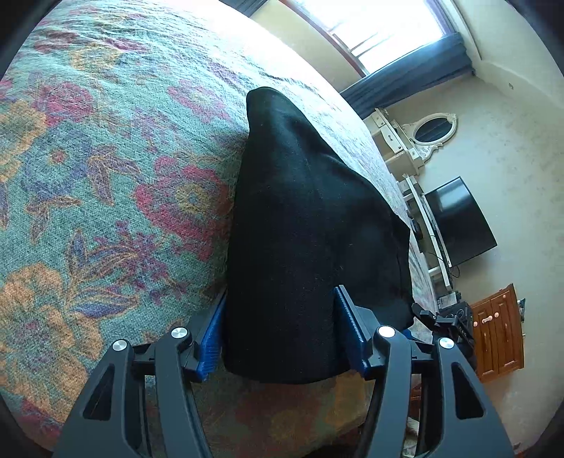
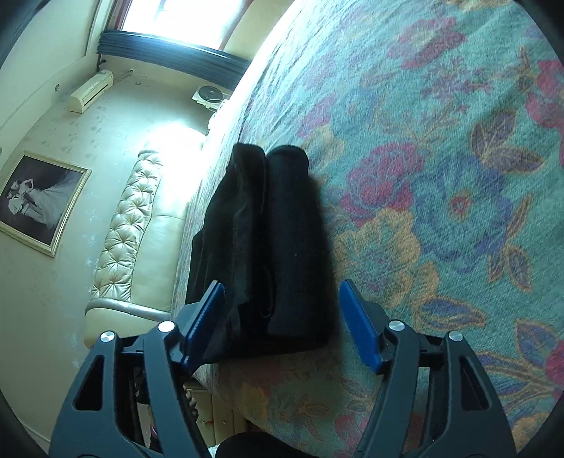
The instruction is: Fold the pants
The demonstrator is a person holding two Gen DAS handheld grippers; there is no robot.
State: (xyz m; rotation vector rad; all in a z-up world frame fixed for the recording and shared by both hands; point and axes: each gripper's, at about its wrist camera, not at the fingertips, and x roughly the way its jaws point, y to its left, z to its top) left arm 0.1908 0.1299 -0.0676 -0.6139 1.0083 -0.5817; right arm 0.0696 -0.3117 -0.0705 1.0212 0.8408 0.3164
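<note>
The black pants (image 1: 310, 239) lie folded into a thick bundle on the floral bedspread (image 1: 105, 176), near the bed's edge. My left gripper (image 1: 282, 331) is open, with its blue pads on either side of the bundle's near end. In the right wrist view the pants (image 2: 268, 239) show as stacked folded layers on the bedspread (image 2: 440, 176). My right gripper (image 2: 282, 324) is open and straddles the bundle's near end, its blue pads (image 2: 359, 324) apart from the cloth on the right side. The other gripper's tip (image 1: 440, 320) shows just beyond the pants' right corner.
The bed's edge runs close beside the pants. Beyond it stand a television (image 1: 458, 222), a white dresser with an oval mirror (image 1: 430, 130) and a wooden cabinet (image 1: 497, 334). A tufted cream headboard (image 2: 130, 225), a framed picture (image 2: 38, 200) and a bright window (image 2: 183, 17) show in the right wrist view.
</note>
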